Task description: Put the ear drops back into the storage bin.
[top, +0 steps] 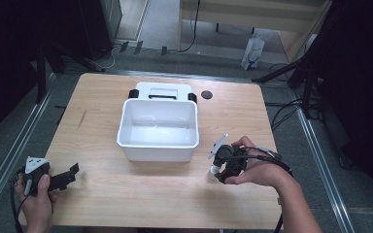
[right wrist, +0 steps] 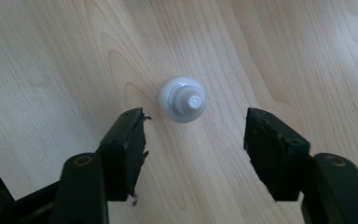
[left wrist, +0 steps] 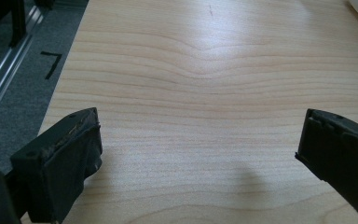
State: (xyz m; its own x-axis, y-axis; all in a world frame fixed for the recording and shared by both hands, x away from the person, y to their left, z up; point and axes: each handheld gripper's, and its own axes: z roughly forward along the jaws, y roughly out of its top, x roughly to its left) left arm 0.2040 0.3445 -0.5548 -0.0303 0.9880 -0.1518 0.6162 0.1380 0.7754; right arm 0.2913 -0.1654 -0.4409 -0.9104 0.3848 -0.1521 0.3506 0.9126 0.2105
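Object: a small white bottle (right wrist: 182, 99) with a stepped neck and a narrow cap is seen from straight above in the right gripper view; in the high view it stands upright (top: 213, 171) on the wooden table (top: 126, 194), in front of and to the right of the white bin (top: 158, 127).
Right gripper (right wrist: 193, 135): it is held nose-down over the bottle with the jaws spread wide; nothing is gripped, and the bottle lies just beyond the gap between the tips.
Left gripper (left wrist: 198, 140): it is held at the near left corner of the table, jaws wide apart and empty, with bare wood ahead of them.
Likely weight: the bottle is judged light, as it is small and plastic-looking.
Stiffness: the body is probably firm enough for a modest squeeze.
Surface: it looks smooth and glossy, so slipping is to be expected.
Stability: being narrow, it could be tipped by a one-sided touch.
Hold: the rounded body below the shoulder is best taken, both pads closing evenly; the tapered neck is better avoided.
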